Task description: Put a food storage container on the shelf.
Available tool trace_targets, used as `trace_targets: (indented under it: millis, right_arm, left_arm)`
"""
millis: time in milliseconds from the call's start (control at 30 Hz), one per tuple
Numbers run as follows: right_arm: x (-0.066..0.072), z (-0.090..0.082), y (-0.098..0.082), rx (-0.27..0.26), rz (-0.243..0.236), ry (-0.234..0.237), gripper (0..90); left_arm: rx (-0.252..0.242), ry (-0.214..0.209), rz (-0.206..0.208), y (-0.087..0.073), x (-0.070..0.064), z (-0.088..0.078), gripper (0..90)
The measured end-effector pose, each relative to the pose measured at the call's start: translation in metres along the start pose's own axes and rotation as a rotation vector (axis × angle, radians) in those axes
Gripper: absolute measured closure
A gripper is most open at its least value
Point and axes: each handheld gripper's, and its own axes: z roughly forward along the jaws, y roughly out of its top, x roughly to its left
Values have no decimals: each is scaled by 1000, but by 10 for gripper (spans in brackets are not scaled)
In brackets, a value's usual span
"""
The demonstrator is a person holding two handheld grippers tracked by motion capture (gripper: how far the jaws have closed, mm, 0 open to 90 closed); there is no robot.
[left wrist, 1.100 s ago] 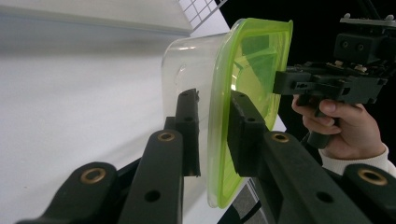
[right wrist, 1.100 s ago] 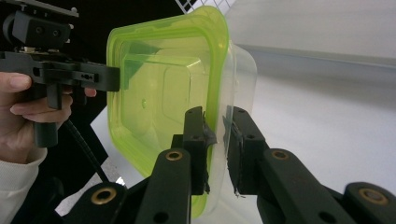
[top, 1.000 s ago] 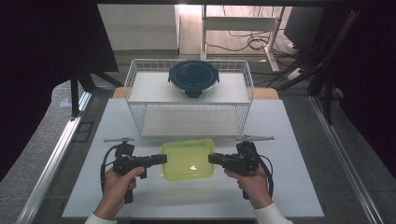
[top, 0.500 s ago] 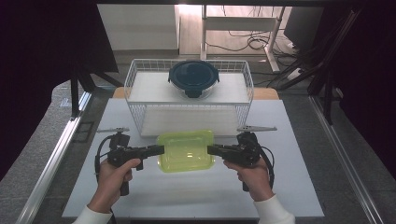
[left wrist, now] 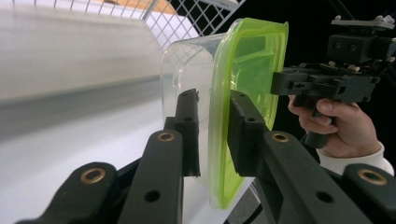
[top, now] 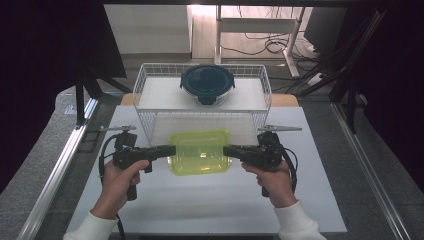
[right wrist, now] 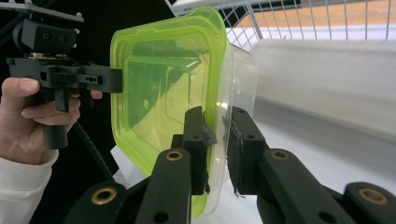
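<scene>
Meanwhile both tools clamp the green-lidded container [top: 200, 151]; wire basket [top: 150, 80] holds a dark-lidded bowl [top: 207, 83].

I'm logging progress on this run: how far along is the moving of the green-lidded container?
Done: both grippers are clamped on the green-lidded container, left gripper on one end rim, right gripper on the other, and it looks lifted off the table. In hand: carrying it near the wire basket. Left, probably: setting it inside beside the dark round container.

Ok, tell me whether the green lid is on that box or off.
On. The lid sits flush over the clear box, and each claw pinches an edge of the box.
</scene>
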Motion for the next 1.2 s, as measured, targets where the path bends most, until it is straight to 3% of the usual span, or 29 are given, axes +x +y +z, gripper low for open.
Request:
trace_targets:
  millis: [800,1000,1200]
  right_arm:
    - [14,-18,65,-72,-51,-14,780]
    - [16,-20,78,-79,-57,-18,778]
    - [16,-22,92,-91,-54,-14,777]
  left_arm:
    - [-25,-14,75,72,-22,-10,760]
    - [-28,-21,71,84,-21,-10,762]
    - [-19,-27,85,106,-25,-10,762]
